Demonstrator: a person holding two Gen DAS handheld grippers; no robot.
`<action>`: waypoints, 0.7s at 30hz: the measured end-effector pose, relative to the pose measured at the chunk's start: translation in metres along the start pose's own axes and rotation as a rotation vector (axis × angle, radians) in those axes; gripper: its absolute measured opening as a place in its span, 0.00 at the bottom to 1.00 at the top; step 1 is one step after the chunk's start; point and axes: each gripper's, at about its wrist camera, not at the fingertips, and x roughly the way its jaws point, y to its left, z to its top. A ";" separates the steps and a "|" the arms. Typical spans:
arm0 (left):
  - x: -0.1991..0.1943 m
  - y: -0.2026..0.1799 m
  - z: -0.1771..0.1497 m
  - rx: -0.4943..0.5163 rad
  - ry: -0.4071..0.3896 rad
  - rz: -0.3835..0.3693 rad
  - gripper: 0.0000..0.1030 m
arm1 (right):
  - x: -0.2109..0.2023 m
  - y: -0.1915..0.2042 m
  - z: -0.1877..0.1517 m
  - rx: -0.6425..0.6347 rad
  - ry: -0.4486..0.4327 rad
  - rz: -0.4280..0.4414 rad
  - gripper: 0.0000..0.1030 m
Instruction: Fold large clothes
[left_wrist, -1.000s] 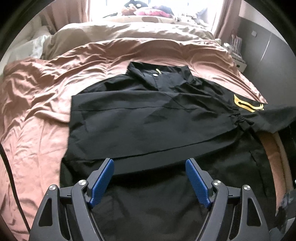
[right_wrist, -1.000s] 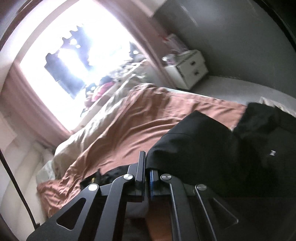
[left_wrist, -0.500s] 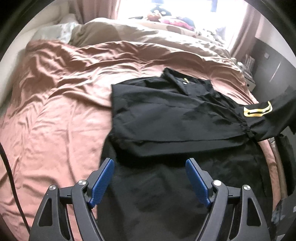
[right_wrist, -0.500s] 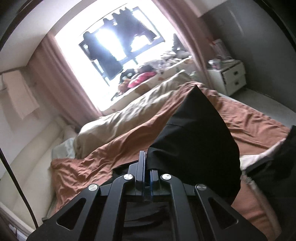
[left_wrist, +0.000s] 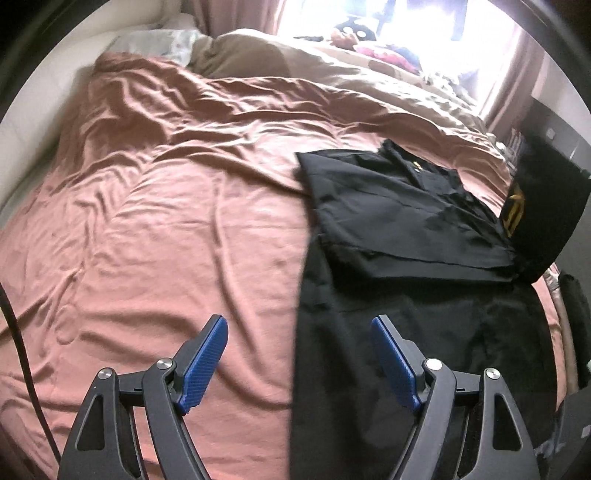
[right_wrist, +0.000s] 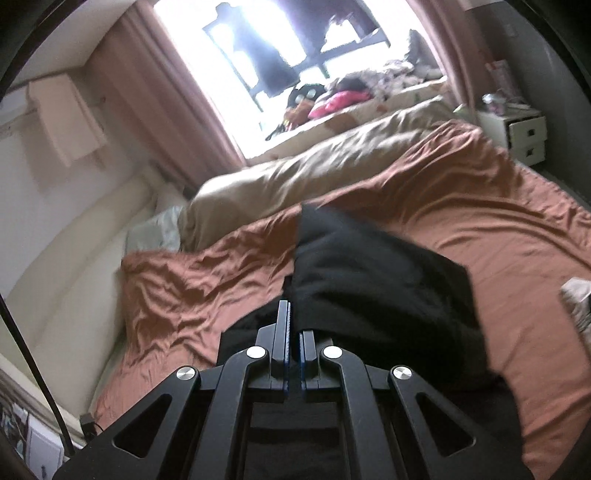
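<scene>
Black shirt (left_wrist: 406, 221) lengthwise, collar toward window (right_wrist: 280, 48).

Bright window (right_wrist: 295, 55), pink curtains (right_wrist: 166, 110), rumpled bed (left_wrist: 166, 221), white nightstand (right_wrist: 524, 136).

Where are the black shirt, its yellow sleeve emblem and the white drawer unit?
black shirt (left_wrist: 399, 206): left wrist view, folded upper panel.
yellow emblem (left_wrist: 514, 214): left wrist view, middle of the stripes on the lifted sleeve.
white drawer unit (right_wrist: 526, 138): right wrist view, drawer front.
</scene>
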 end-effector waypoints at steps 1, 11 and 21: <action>0.000 0.006 -0.003 -0.008 0.001 0.002 0.78 | 0.012 0.004 0.000 -0.003 0.022 0.000 0.00; 0.002 0.061 -0.025 -0.073 0.034 0.031 0.78 | 0.119 -0.005 -0.028 0.049 0.241 -0.051 0.00; 0.000 0.066 -0.024 -0.115 0.012 0.016 0.78 | 0.120 -0.024 -0.047 0.054 0.364 -0.045 0.72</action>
